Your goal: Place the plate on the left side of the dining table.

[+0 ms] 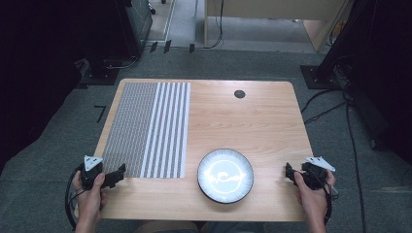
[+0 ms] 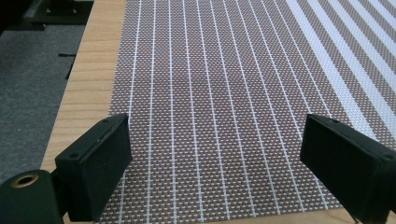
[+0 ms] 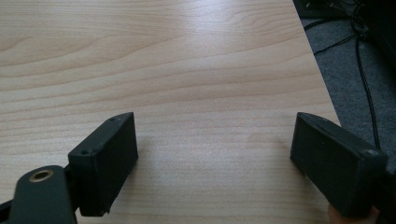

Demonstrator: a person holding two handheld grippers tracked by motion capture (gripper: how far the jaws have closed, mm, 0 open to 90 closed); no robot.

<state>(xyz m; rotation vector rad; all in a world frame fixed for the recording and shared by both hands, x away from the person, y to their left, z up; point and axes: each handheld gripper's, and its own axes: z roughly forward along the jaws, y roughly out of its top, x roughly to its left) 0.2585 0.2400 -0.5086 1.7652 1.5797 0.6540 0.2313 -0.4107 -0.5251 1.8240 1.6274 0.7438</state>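
A woven grey placemat (image 1: 145, 128) with white stripes covers the left part of the wooden table (image 1: 252, 121). A dark plate (image 1: 225, 174) with a pale centre sits near the front edge, right of the mat. My left gripper (image 1: 120, 171) rests at the mat's near left corner, jaws wide open over the weave (image 2: 215, 107) with nothing between them. My right gripper (image 1: 288, 172) hovers over bare wood (image 3: 210, 93) at the table's near right corner, open and empty, a little right of the plate.
A small round black grommet (image 1: 239, 94) is set in the table's far side. Grey carpet (image 1: 340, 145) with cables lies right of the table. Dark stands and equipment rise at the back left and right.
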